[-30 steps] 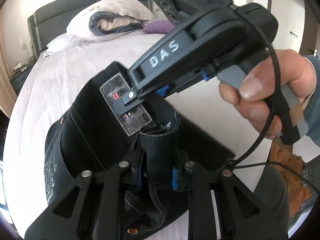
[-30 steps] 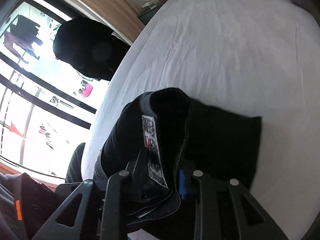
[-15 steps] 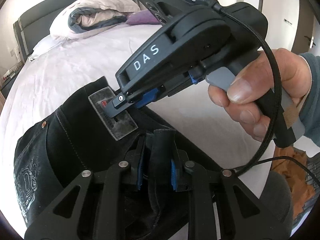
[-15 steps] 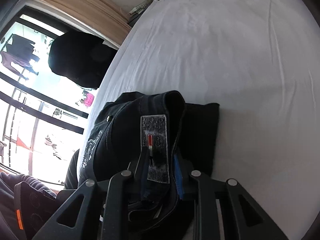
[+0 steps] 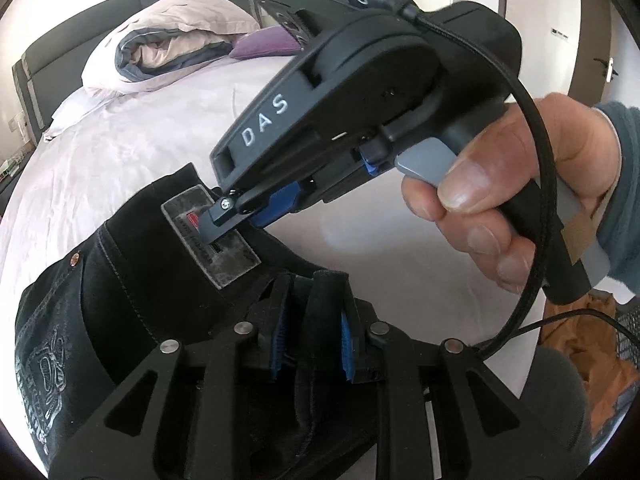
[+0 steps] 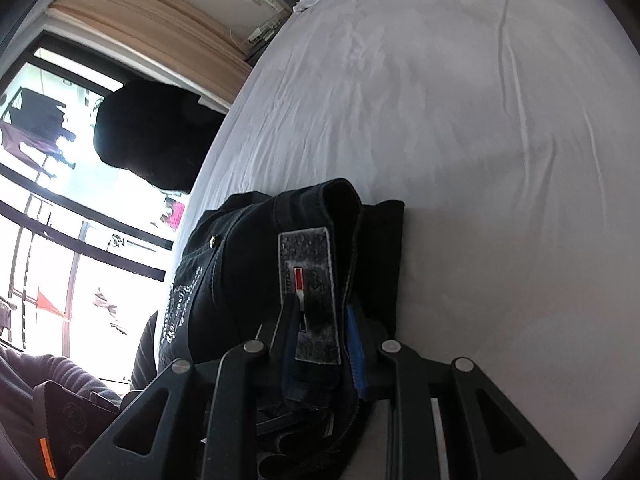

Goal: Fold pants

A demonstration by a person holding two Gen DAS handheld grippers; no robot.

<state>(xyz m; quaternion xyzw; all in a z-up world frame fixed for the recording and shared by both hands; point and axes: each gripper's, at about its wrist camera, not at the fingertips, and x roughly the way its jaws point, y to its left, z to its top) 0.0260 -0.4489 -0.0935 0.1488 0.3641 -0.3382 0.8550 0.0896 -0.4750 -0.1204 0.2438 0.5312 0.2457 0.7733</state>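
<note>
Both views: black pants (image 5: 132, 280) bunched at lower centre of each frame, lying on the pale bed sheet (image 6: 460, 140); waistband end held up off the sheet.

Left gripper (image 5: 310, 344): narrow, blue pads clamped on a thick fold of waistband at bottom centre of the left view.

Right gripper (image 6: 320, 344): jaws have just been closing; waistband between them, pads pressing it beside the grey label (image 6: 310, 280). In the left view its tip sits on that label at centre left; the right hand (image 5: 520, 208) squeezes the trigger at right.

Step in hand, as judged: waistband carried over and being lowered onto the lower layer of cloth that shows as a dark edge right of the label in the right view.

Notes for doing it well:
- Keep both grips firm until the cloth rests flat; early release would let the thick seam spring back.
- Lower both ends level, so the top edge lands square on the layer beneath.
- Pull gently apart to take slack out between grips.
- Pile of bedding (image 5: 168, 40), upper left of left view, is well apart; no obstruction.
</note>
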